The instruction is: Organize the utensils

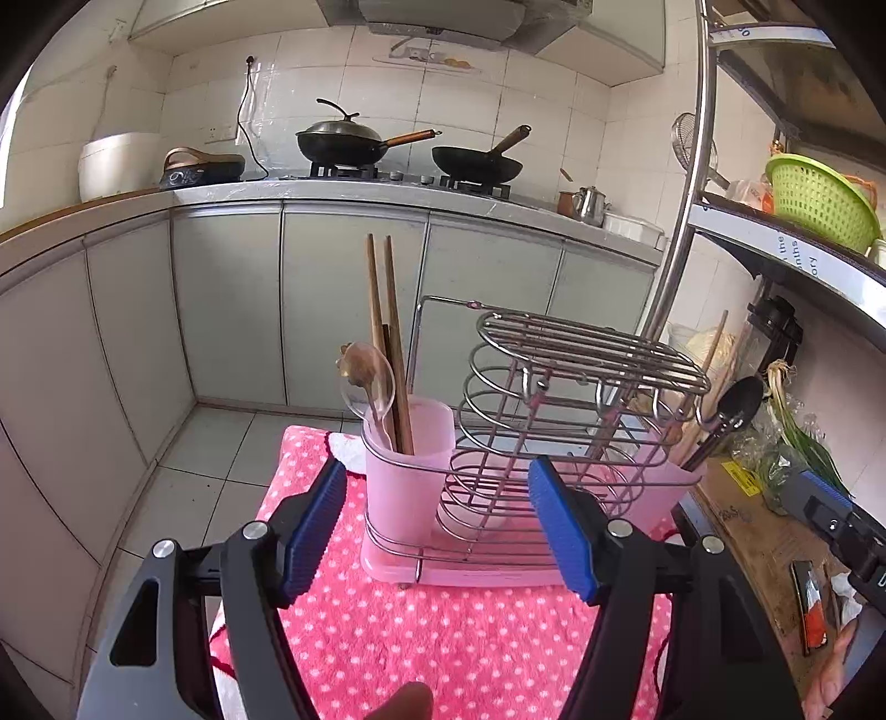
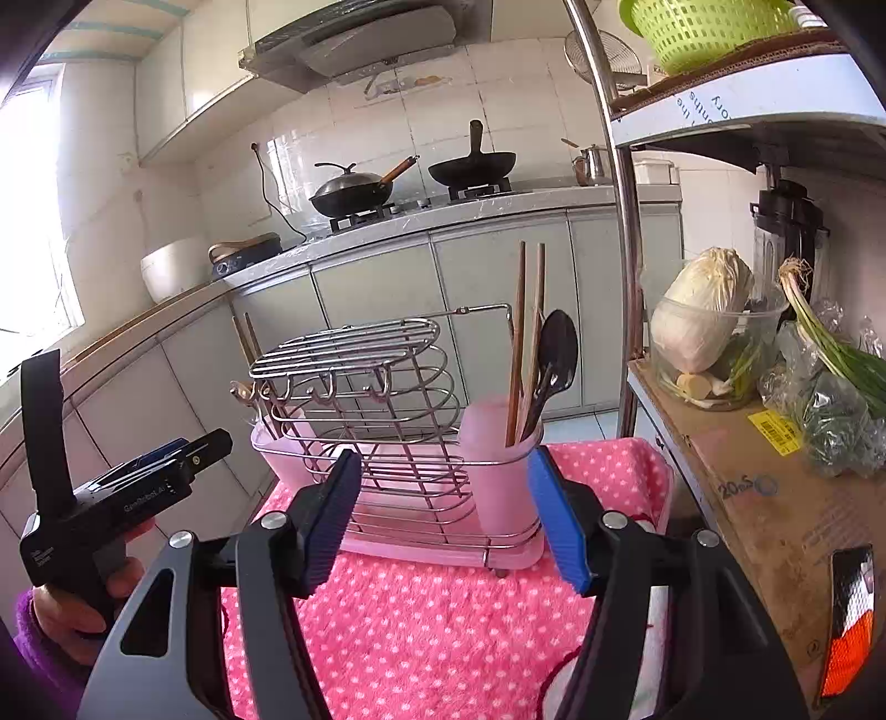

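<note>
left gripper (image 1: 437,531) stood apart, empty | right gripper (image 2: 443,515) likewise apart, empty | rack (image 1: 554,399) sat just ahead of both on cloth (image 1: 443,637) | chopsticks (image 1: 390,343) upright in cup (image 1: 410,459) beyond left pad: light, stiff, smooth; best pinched mid-shaft | black spoon (image 2: 556,360) ahead of right pad: light, rigid; grip handle

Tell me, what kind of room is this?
Almost certainly a home kitchen: two woks sit on a gas stove along the tiled wall, a range hood hangs above, and cabbage and scallions lie on a shelf.
</note>
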Tool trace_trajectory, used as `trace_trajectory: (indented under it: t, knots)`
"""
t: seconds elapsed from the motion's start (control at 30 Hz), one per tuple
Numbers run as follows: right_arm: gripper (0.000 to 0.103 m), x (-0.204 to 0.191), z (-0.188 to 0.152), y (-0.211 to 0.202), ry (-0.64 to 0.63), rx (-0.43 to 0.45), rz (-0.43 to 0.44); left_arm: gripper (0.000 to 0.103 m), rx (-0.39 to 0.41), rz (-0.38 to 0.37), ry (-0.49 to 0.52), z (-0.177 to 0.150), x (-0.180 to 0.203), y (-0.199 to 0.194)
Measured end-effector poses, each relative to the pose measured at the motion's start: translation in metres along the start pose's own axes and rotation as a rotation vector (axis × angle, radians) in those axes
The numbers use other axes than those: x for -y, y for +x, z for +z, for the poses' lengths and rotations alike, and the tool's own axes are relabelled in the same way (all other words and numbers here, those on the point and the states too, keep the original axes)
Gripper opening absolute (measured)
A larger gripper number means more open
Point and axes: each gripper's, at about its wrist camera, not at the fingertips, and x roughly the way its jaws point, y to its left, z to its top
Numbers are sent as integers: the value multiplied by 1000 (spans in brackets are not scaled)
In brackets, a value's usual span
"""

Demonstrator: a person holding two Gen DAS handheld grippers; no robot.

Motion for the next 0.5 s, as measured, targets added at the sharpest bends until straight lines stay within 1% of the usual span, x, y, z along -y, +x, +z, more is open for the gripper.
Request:
trace_trajectory:
  t: [0.2,0.33,0.5]
  knots:
    - [70,-6,-20,-6,1,-1,-50,68,-17,-33,22,-15,12,-16]
    - [70,-13,-31,-10,-16,-9,-88,68,-18,-58,44,-25,20,-25]
    - [70,-19,-39,-15,-18,-5,-98,68,-9,-66,57,-33,28,-37]
